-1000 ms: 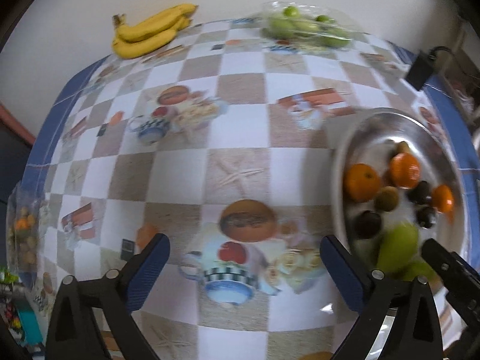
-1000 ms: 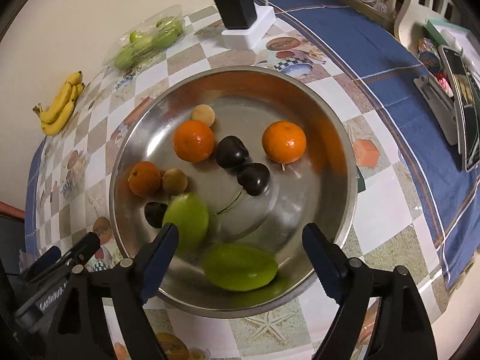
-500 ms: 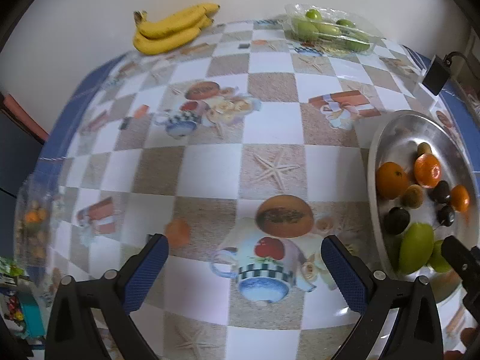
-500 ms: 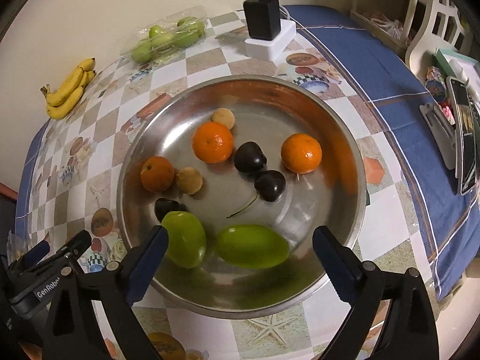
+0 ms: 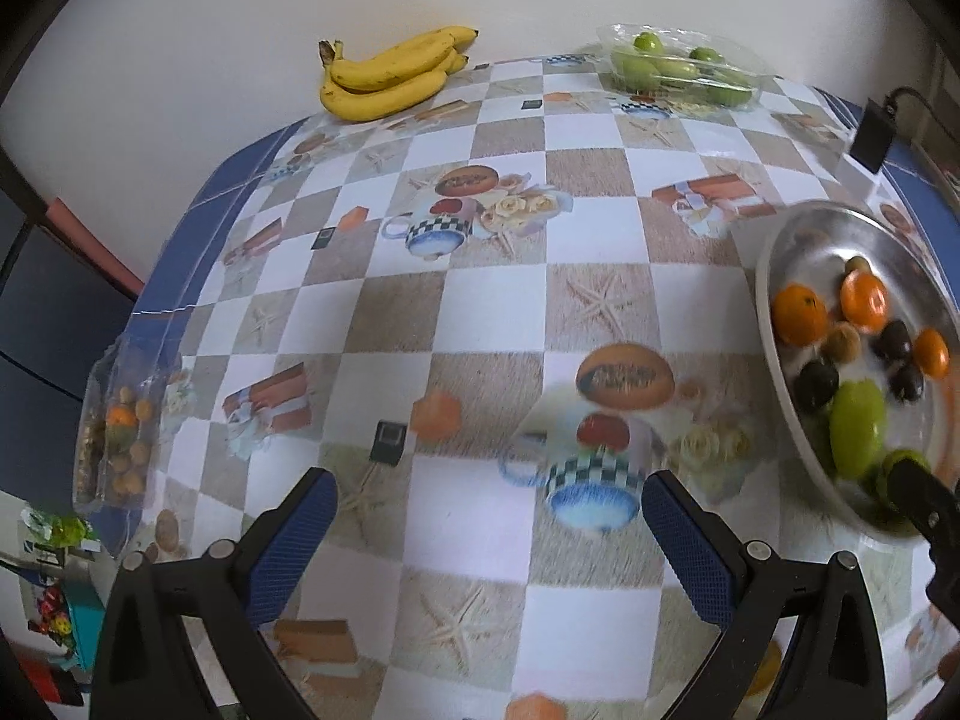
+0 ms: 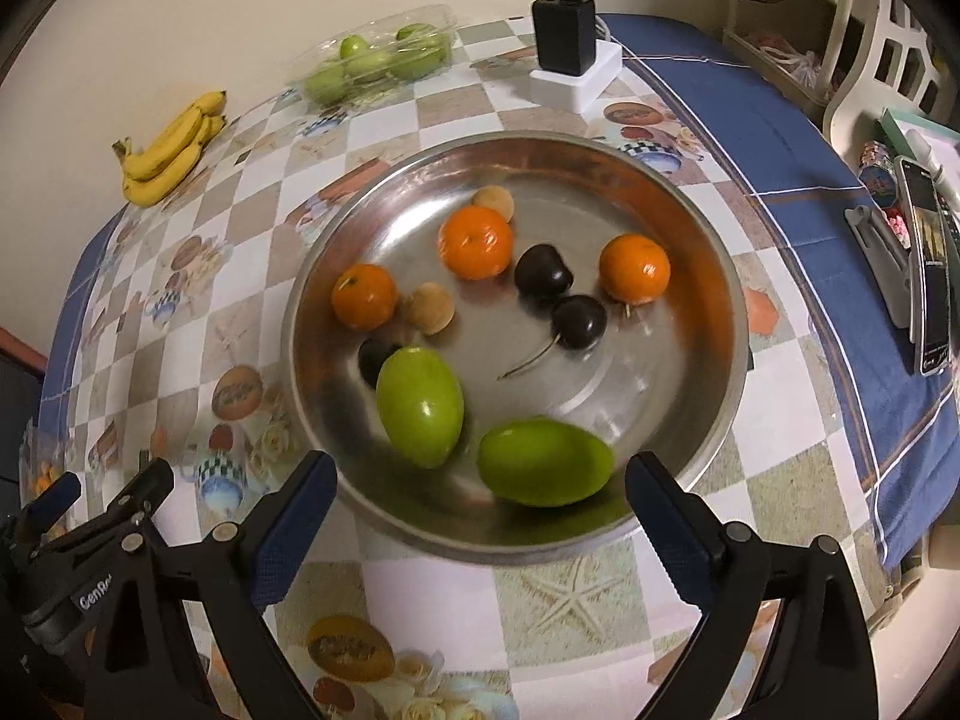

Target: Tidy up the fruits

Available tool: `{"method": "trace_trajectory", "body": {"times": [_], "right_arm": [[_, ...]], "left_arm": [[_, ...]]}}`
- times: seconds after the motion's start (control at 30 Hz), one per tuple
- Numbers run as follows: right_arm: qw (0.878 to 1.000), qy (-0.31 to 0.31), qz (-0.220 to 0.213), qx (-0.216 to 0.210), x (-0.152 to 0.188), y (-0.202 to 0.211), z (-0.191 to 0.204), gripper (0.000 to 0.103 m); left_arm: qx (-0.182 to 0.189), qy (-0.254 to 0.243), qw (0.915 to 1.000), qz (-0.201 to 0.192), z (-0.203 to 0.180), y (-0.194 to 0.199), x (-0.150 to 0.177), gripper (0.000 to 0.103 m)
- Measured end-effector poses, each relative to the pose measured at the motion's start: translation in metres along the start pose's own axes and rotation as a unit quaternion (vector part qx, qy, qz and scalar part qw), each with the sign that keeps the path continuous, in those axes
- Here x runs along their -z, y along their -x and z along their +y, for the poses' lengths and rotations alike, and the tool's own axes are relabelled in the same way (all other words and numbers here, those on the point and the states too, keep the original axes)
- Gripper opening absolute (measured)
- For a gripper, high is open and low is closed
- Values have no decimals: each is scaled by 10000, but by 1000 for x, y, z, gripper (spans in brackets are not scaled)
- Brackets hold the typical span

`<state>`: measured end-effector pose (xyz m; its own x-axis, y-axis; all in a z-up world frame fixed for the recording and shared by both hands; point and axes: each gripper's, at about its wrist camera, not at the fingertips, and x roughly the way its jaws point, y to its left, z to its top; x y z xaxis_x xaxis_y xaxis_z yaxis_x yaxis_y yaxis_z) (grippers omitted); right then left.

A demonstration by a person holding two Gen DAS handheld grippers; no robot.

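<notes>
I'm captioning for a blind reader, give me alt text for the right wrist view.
A metal bowl on a checkered tablecloth holds three oranges, two green fruits and dark cherries. The open, empty right gripper hovers at its near rim; bananas lie beyond.

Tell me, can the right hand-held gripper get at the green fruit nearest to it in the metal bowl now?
Probably yes. The right hand-held gripper stands open and empty right above the green fruit, and nothing covers it; only the bowl rim lies close.

Your checkered tablecloth [image 5: 498,312] carries bananas [image 5: 390,75], a clear tray of green fruit [image 5: 681,66], a steel bowl [image 6: 714,420] and a charger [image 6: 567,42].
</notes>
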<state>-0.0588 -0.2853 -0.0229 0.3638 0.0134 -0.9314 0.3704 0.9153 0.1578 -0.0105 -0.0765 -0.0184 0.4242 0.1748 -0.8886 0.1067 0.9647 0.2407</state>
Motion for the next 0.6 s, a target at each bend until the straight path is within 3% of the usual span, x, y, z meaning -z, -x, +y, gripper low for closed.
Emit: {"method": "trace_trajectory", "body": {"times": [0.6], "right_arm": [[9995,160,-280,0,10,28,12,97]], "left_arm": [[176,405,9986,-277,31,27,10,103]]}}
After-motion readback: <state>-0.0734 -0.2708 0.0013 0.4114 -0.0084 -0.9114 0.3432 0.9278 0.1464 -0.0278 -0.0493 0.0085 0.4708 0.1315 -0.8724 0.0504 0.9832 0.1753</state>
